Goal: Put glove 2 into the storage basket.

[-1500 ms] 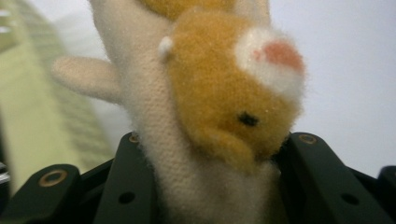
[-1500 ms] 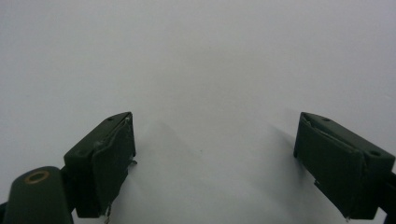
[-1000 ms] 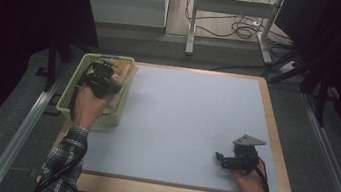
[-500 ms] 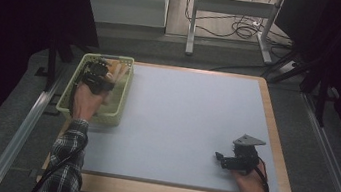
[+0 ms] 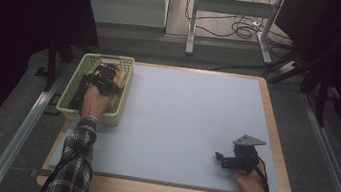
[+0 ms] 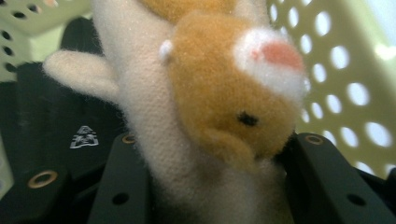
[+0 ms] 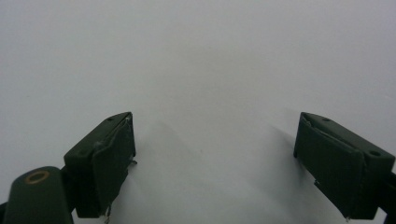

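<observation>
Two grippers are at work over a wooden-edged table (image 5: pixel 274 136) covered by a pale grey mat (image 5: pixel 180 122). The left gripper (image 5: pixel 105 78) is down inside a pale green perforated basket (image 5: pixel 76 74) that stands at the table's far left corner, the hand (image 5: pixel 93 103) behind it in a checked sleeve (image 5: pixel 76 158). In the left gripper view a plush animal (image 6: pixel 210 107) — cream body, tan head, a pink patch ringed in white and a small black eye — lies between the two black jaws, which flank it at either side with the fur against their inner faces. Those jaws have just been opening a little with the toy between them; how firmly they press on it I cannot tell from the fur alone. Behind the toy the basket's wall of round holes (image 6: pixel 345 93) curves past, and a dark object with a small white printed mark (image 6: pixel 84 136) lies just beside the toy in the basket. In the high view a bit of the plush's tan shows at the gripper's far right side, near the basket's inner wall. The right gripper (image 5: pixel 222 159) sits well apart, near the table's near right corner, held low over the mat with its grey three-cornered plate (image 5: pixel 249 140) on top. Its jaws stand spread wide in the right gripper view, with nothing between them but bare mat (image 7: pixel 210 70).
</observation>
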Demonstrator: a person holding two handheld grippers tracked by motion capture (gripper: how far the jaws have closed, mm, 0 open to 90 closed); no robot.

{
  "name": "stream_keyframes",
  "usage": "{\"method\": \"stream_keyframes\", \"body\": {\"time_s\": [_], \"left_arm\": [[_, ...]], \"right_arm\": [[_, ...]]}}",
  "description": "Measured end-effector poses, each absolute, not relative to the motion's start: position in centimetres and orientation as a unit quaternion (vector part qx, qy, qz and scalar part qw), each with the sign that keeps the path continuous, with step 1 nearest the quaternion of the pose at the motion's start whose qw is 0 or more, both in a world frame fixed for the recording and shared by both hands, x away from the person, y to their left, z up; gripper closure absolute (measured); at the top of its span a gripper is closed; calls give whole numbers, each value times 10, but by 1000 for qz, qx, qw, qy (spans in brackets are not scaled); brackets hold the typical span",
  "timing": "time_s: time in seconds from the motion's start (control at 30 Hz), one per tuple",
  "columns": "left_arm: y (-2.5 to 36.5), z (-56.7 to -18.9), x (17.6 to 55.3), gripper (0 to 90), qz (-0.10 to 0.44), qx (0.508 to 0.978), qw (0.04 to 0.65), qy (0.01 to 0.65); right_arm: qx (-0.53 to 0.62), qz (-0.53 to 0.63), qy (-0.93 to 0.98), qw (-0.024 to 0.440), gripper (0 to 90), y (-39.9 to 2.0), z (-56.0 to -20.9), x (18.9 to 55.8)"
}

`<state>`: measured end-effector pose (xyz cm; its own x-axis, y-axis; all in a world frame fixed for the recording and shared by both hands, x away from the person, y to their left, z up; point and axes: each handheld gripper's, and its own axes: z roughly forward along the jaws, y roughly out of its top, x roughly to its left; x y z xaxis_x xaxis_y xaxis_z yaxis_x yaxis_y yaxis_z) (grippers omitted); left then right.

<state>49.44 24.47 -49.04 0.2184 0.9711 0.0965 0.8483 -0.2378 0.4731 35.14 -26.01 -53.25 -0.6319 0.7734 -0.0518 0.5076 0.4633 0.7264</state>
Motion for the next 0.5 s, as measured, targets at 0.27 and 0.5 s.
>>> {"method": "stream_keyframes", "body": {"time_s": [0.27, 0.5], "left_arm": [[242, -505, 503, 416, 177, 770, 134, 599], [257, -499, 500, 138, 169, 749, 162, 620]], "right_arm": [[384, 348, 834, 191, 122, -260, -532, 351], [384, 348, 834, 191, 122, -260, -532, 351]]}}
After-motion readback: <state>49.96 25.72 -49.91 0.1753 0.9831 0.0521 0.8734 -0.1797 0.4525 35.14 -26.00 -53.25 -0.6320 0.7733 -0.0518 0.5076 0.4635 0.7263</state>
